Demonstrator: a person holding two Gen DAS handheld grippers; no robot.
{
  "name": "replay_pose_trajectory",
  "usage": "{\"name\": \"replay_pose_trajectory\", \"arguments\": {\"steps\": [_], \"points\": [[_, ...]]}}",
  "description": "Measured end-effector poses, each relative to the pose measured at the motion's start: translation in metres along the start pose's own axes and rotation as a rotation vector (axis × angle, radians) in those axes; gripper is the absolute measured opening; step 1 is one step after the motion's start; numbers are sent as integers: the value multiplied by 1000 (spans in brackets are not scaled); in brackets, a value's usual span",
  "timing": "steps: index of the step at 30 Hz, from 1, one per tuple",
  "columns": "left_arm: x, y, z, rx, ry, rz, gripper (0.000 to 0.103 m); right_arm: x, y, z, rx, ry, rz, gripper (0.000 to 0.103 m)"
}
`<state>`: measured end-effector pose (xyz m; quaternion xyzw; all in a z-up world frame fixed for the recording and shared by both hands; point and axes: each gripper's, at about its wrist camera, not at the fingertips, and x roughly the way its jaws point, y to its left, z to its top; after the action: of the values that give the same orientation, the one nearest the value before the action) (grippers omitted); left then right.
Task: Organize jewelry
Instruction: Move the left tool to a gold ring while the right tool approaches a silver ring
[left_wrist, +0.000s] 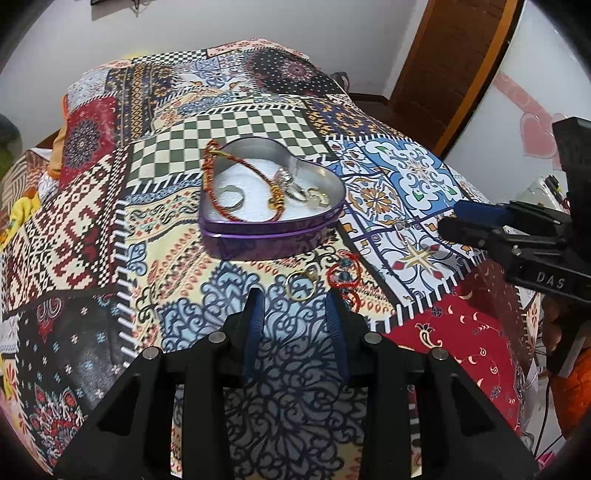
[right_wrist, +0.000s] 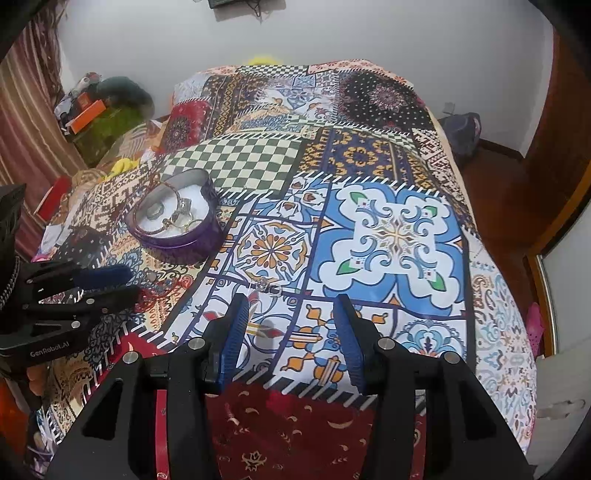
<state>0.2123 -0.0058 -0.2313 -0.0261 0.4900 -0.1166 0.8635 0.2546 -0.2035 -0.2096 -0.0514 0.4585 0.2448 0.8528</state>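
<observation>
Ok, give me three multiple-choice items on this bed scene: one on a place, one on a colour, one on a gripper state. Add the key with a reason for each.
1. Where does the gold ring lie?
A. Inside the tin
B. On the bedspread in front of the left gripper
C. Between the right gripper's fingers

2. What colour is the outer wall of the heart-shaped tin?
A. Purple
B. Green
C. Yellow

3. How does the left gripper stand?
A. Shut on the red bracelet
B. Shut on the ring
C. Open, holding nothing

Key:
1 B: the ring rests on the patterned bedspread just ahead of the left fingertips, outside the tin.
2 A: the tin's side band shows purple in both views.
3 C: the blue pads stand apart with only cloth between them; the red bracelet lies beside the right-hand pad.
</observation>
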Motion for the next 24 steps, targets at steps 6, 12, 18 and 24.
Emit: {"name": "replay_pose_trajectory", "arguments": {"steps": [6, 12, 18, 24], "points": [[6, 5, 5, -26, -9, -21, 34, 12, 7, -3, -29, 29, 21, 44], [7, 13, 9, -55, -16, -46, 34, 23, 13, 0, -53, 42, 35, 44], [8, 14, 7, -58, -28, -60, 34, 31, 15, 6, -65, 41, 47, 44], [10, 15, 7, -57, -39, -56, 20, 38, 18, 8, -81, 32, 29, 34]]}}
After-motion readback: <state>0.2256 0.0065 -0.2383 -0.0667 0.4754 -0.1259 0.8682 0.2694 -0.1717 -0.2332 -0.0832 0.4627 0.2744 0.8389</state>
